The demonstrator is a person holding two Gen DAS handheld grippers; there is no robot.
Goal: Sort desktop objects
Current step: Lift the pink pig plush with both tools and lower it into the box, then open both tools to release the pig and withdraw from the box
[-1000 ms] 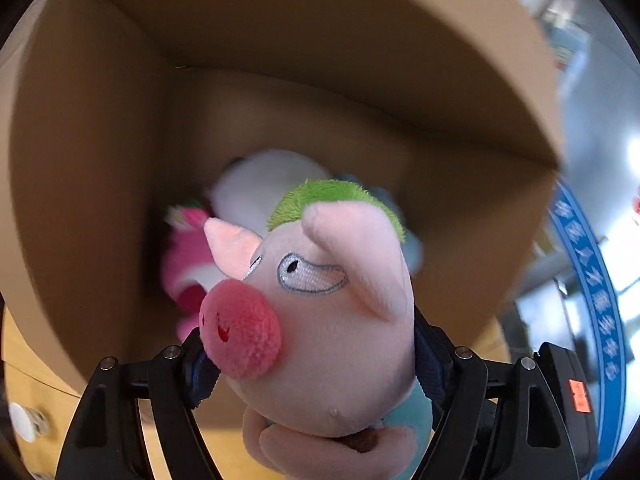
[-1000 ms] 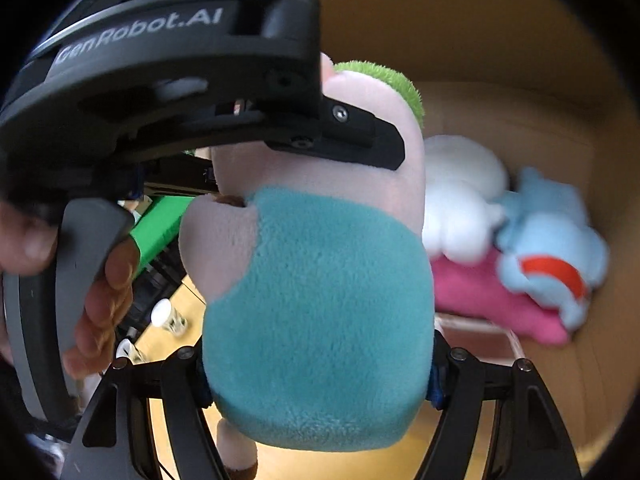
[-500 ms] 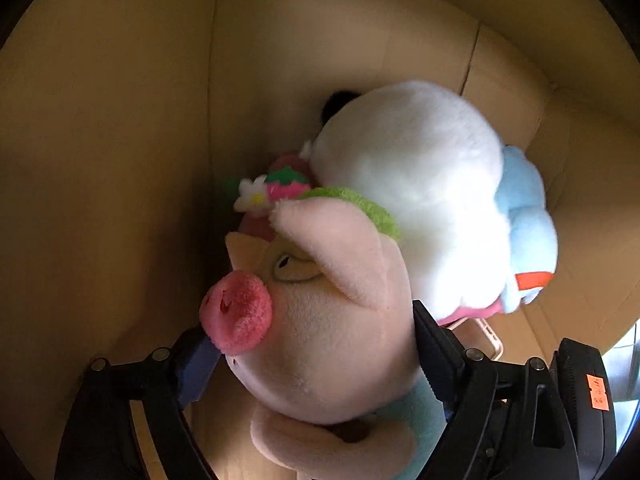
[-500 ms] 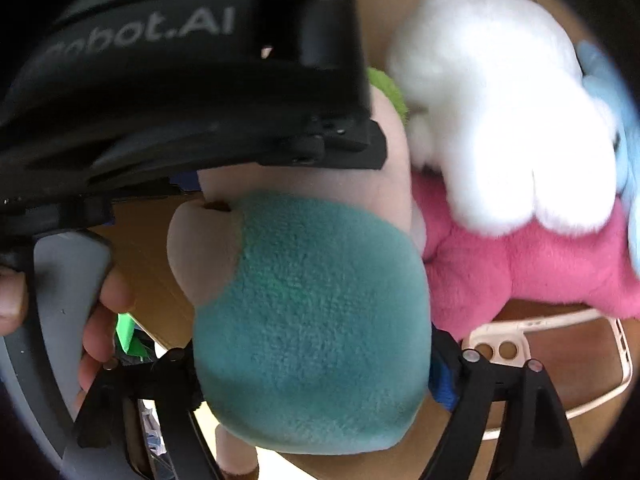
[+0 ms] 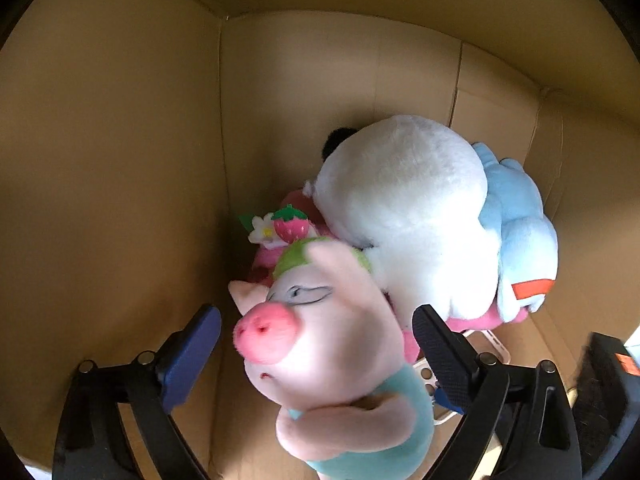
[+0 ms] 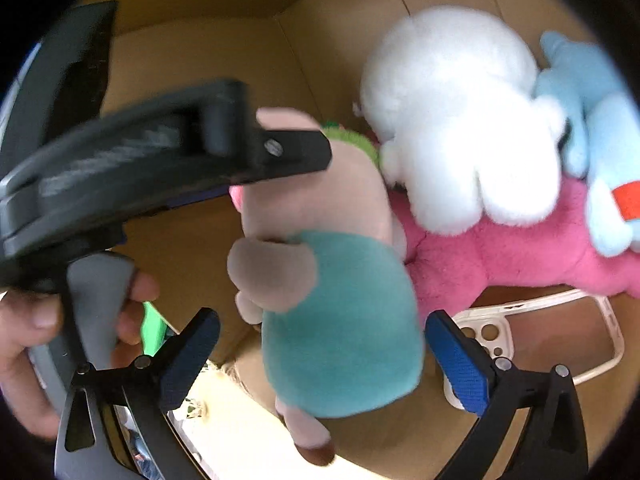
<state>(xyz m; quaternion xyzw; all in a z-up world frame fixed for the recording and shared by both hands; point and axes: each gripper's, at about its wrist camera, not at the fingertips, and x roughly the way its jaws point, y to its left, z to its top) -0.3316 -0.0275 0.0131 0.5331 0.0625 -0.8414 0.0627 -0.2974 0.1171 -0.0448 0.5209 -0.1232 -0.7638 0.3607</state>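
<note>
The pig plush (image 5: 320, 344), pink with a green tuft and teal shirt, lies inside the cardboard box (image 5: 120, 160) against the other toys. It also shows in the right wrist view (image 6: 340, 320). My left gripper (image 5: 316, 344) is open, its blue pads standing apart from the pig's head on both sides. My right gripper (image 6: 320, 352) is open too, its pads clear of the teal body. The left gripper's black body (image 6: 160, 168) crosses the right wrist view above the pig.
A white plush (image 5: 408, 216), a light blue plush (image 5: 520, 240) and a pink plush (image 6: 520, 248) with a strawberry (image 5: 290, 220) lie packed in the box. A clear phone case (image 6: 560, 340) lies on the box floor. The box walls stand close all around.
Both grippers carried the pig down into the box, then opened and let it go. The pig now rests loose against the pink and white plush toys.
</note>
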